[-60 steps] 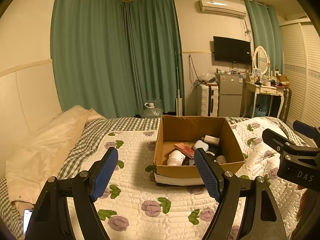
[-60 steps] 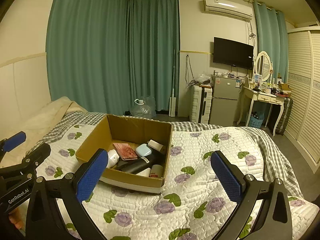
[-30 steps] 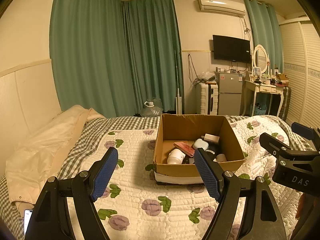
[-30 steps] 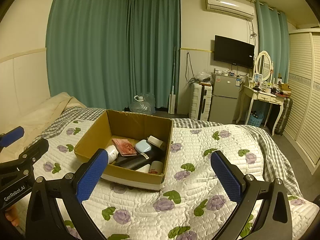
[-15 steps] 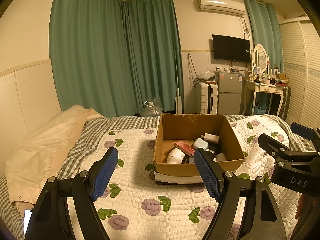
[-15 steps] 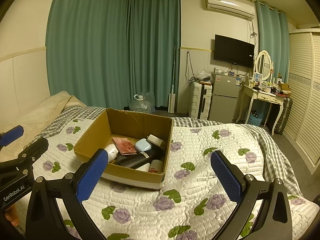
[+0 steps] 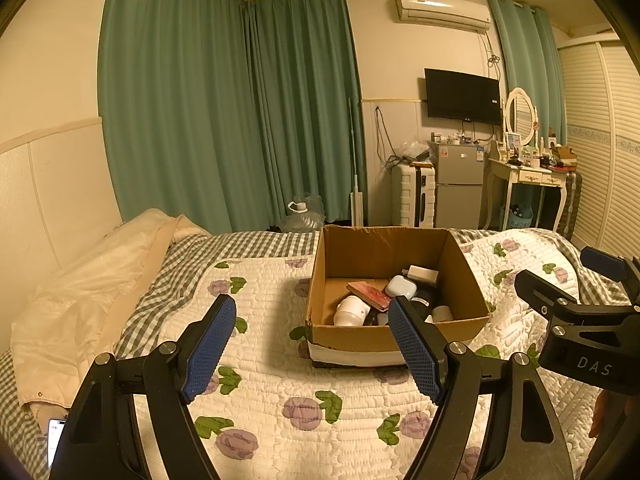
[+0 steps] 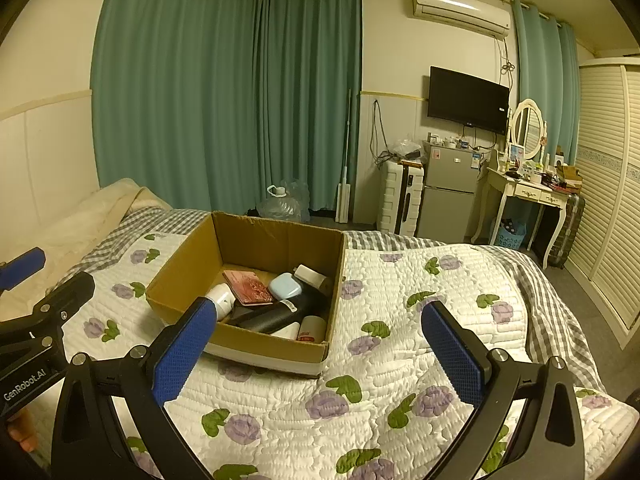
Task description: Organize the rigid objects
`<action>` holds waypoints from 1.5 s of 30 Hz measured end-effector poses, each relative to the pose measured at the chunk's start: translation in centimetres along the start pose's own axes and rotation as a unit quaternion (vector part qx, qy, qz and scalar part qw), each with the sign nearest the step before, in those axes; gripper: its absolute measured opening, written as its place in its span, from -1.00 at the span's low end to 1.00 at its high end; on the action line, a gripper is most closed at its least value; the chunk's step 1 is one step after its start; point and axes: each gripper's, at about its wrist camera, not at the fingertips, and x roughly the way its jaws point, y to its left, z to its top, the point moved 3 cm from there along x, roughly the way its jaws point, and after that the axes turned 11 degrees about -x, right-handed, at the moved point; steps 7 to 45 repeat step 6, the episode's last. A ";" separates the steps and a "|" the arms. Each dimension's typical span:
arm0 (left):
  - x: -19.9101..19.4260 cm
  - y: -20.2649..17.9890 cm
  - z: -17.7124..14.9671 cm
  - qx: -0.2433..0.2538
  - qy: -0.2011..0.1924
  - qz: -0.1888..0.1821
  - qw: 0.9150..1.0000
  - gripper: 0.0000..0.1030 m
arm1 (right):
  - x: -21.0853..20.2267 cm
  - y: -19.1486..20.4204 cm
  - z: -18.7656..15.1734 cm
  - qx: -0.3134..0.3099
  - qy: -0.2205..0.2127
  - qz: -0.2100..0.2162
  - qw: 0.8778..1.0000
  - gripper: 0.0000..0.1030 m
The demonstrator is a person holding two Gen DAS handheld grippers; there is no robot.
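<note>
Presently, box (image 8: 248, 248): on the quilt (image 8: 400, 288), packed with bottles and small items.
Left gripper (image 7: 312, 344): jaws spread, empty.
Right gripper (image 8: 320, 352): same.
Change: views barely shifted.
Meaning: fits packed or awaiting unpacking.

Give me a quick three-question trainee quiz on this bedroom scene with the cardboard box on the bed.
1. True or false: both the left gripper and the right gripper are open and hold nothing.
2. Which item in the cardboard box lies flat against the light blue case? A) red patterned wallet B) banana C) metal spoon
3. Fill in: the box sits on a white quilt printed with purple ____.

Key
1. True: each pair of jaws stands wide apart, short of the box.
2. A
3. Flowers
</note>
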 end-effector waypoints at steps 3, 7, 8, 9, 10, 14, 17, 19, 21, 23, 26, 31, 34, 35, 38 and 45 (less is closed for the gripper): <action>0.0 0.3 0.0 -0.009 -0.006 0.003 1.000 0.58 | 0.0 0.0 0.0 0.000 0.000 0.000 1.000 1.00; 0.1 0.6 -0.1 -0.011 -0.003 0.003 1.000 0.58 | 0.0 -0.1 -0.1 0.000 0.001 -0.002 1.000 1.00; 0.1 0.6 -0.1 -0.011 -0.003 0.003 1.000 0.58 | 0.0 -0.1 -0.1 0.000 0.001 -0.002 1.000 1.00; 0.1 0.6 -0.1 -0.011 -0.003 0.003 1.000 0.58 | 0.0 -0.1 -0.1 0.000 0.001 -0.002 1.000 1.00; 0.1 0.6 -0.1 -0.011 -0.003 0.003 1.000 0.58 | 0.0 -0.1 -0.1 0.000 0.001 -0.002 1.000 1.00; 0.1 0.6 -0.1 -0.011 -0.003 0.003 1.000 0.58 | 0.0 -0.1 -0.1 0.000 0.001 -0.002 1.000 1.00; 0.1 0.6 -0.1 -0.011 -0.003 0.003 1.000 0.58 | 0.0 -0.1 -0.1 0.000 0.001 -0.002 1.000 1.00; 0.1 0.6 -0.1 -0.011 -0.003 0.003 1.000 0.58 | 0.0 -0.1 -0.1 0.000 0.001 -0.002 1.000 1.00; 0.1 0.6 -0.1 -0.011 -0.003 0.003 1.000 0.58 | 0.0 -0.1 -0.1 0.000 0.001 -0.002 1.000 1.00; 0.1 0.6 -0.1 -0.011 -0.003 0.003 1.000 0.58 | 0.0 -0.1 -0.1 0.000 0.001 -0.002 1.000 1.00; 0.1 0.6 -0.1 -0.011 -0.003 0.003 1.000 0.58 | 0.0 -0.1 -0.1 0.000 0.001 -0.002 1.000 1.00; 0.1 0.6 -0.1 -0.011 -0.003 0.003 1.000 0.58 | 0.0 -0.1 -0.1 0.000 0.001 -0.002 1.000 1.00; 0.1 0.6 -0.1 -0.011 -0.003 0.003 1.000 0.58 | 0.0 -0.1 -0.1 0.000 0.001 -0.002 1.000 1.00; 0.1 0.6 -0.1 -0.011 -0.003 0.003 1.000 0.58 | 0.0 -0.1 -0.1 0.000 0.001 -0.002 1.000 1.00; 0.1 0.6 -0.1 -0.011 -0.003 0.003 1.000 0.58 | 0.0 -0.1 -0.1 0.000 0.001 -0.002 1.000 1.00; 0.1 0.6 -0.1 -0.011 -0.003 0.003 1.000 0.58 | 0.0 -0.1 -0.1 0.000 0.001 -0.002 1.000 1.00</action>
